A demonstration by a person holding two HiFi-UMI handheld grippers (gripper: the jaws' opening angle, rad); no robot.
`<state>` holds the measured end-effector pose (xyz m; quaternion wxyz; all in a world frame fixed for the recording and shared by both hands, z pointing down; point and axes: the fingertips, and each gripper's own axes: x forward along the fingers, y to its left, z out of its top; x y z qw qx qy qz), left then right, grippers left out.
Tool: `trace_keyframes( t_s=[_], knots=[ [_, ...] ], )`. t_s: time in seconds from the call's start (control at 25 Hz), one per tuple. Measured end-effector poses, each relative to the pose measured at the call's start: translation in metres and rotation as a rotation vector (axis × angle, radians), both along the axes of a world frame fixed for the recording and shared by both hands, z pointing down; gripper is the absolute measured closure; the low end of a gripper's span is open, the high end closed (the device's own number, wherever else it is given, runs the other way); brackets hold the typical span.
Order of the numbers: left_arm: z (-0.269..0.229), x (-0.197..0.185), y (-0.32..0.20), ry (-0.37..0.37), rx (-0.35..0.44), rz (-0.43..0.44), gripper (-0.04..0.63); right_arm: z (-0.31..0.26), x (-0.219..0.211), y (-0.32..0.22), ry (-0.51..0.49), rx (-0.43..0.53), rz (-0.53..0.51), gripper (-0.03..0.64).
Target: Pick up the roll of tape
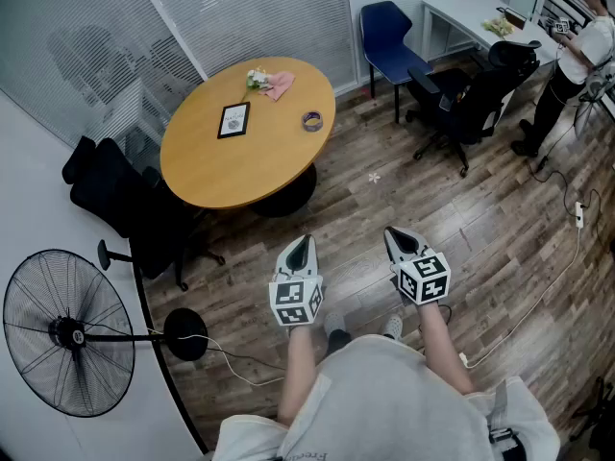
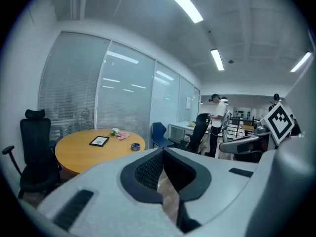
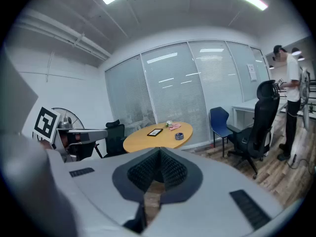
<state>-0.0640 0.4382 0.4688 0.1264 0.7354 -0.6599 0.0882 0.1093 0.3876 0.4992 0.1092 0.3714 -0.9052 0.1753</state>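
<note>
Left gripper (image 1: 302,243), right gripper (image 1: 396,235) both pressed together, empty. Small dark roll of tape (image 1: 312,120) sits well apart on round wooden table (image 1: 221,171). Step closer, spread jaws first.

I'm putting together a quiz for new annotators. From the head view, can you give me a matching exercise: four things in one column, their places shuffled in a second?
Things:
1. roll of tape
2. pink cloth
3. blue chair
4. standing fan

Places:
A. on the floor, lower left of the view
B. near the right edge of the round table
C. on the floor, right of the table
D. at the table's far edge

Pairs: 1-B, 2-D, 3-C, 4-A
</note>
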Motion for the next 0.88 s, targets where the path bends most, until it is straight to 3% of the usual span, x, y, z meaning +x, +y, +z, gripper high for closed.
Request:
trace_keyframes(
  t_s=[0.36, 0.68, 0.88],
  knots=[
    [0.002, 0.028, 0.000, 0.025, 0.020, -0.058, 0.586, 0.003, 0.052, -0.003, 0.007, -0.008, -0.007, 0.621],
    [0.025, 0.085, 0.001, 0.046, 0.013, -0.060, 0.586, 0.022, 0.112, -0.001, 0.011, -0.031, -0.020, 0.620],
    [0.037, 0.085, -0.001, 0.040, -0.017, -0.085, 0.586, 0.039, 0.124, -0.006, -0.003, -0.075, -0.004, 0.620]
  ],
)
